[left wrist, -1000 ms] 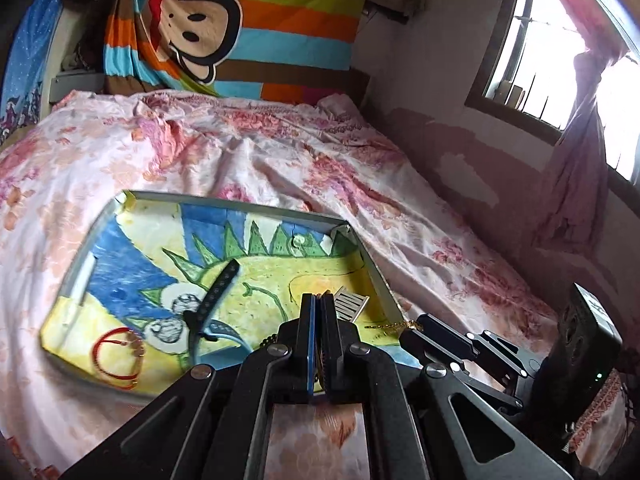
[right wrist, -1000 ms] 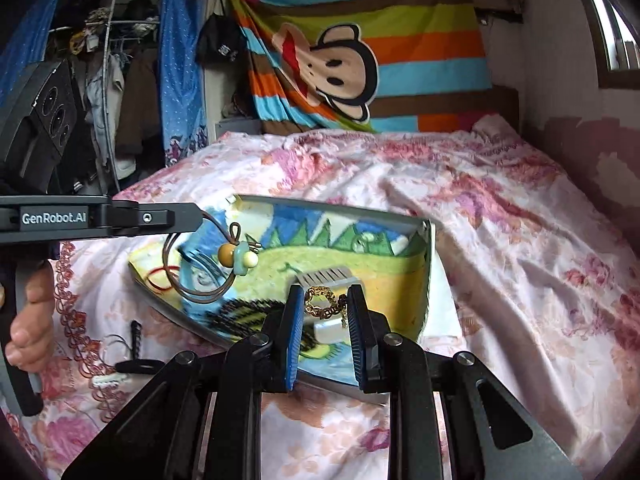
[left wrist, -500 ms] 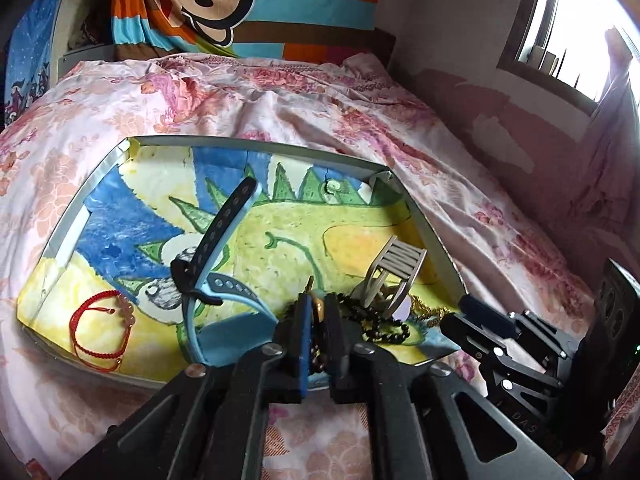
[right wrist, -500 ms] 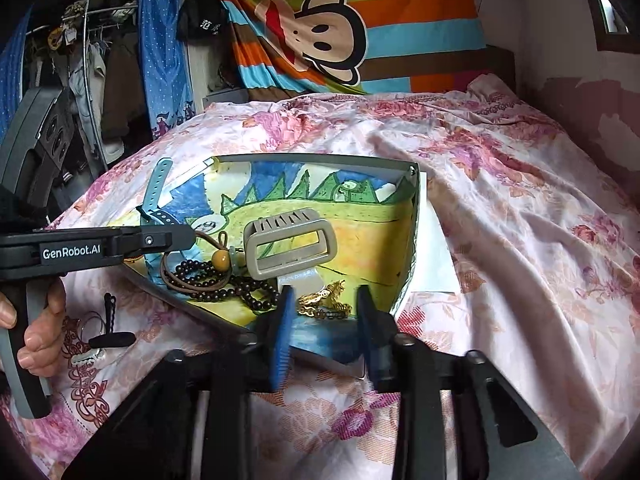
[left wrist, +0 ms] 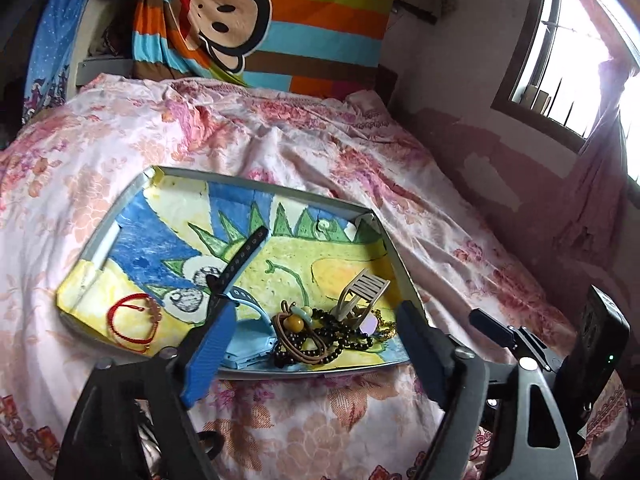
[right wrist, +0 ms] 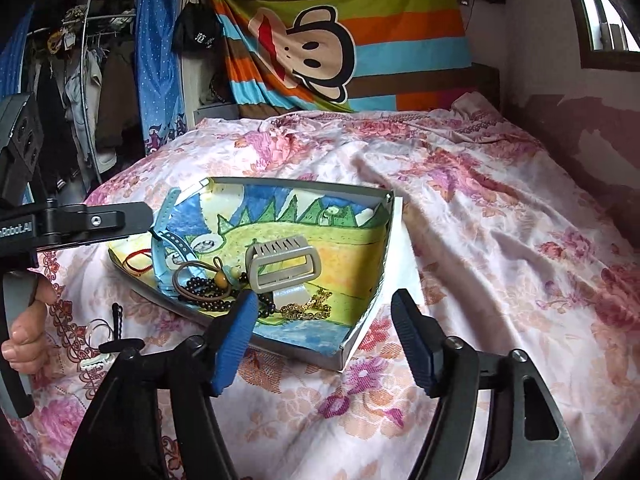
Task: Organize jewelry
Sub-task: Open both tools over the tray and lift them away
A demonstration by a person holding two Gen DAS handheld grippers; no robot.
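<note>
A: Jewelry lay heaped at the near end of a shallow tray (left wrist: 256, 190) lined with a child's dinosaur drawing, set on a bed (left wrist: 400, 168) covered in a pink floral sheet.

B: What was in the heap?

A: Dark bead strands (left wrist: 340, 340), a brown cord loop with an amber bead (left wrist: 295, 323), a beige hair claw clip (right wrist: 283, 266) resting on top, and a gold chain (right wrist: 308, 309) at the clip's near side. A blue watch strap (left wrist: 240, 262) stretched away up the tray, and a red string bracelet (left wrist: 130, 322) sat apart at the left corner.

B: And the hand-held grippers?

A: Both had just been opening. The left hand-held gripper (left wrist: 308, 354) stood with its blue-padded jaws spread wide over the tray's near edge, the pile between them but untouched. The right hand-held gripper (right wrist: 324, 340) was likewise parted at the tray's near corner, pads clear of the chain, gripping nothing.

B: Anything outside the tray?

A: In the right wrist view, a person's hand (right wrist: 28, 320) gripped the left tool's handle, and small items, among them a thin ring (right wrist: 98, 326) and a black clip (right wrist: 118, 334), lay on the sheet beside it. A striped monkey-print blanket (right wrist: 320, 44) hung at the head of the bed.
</note>
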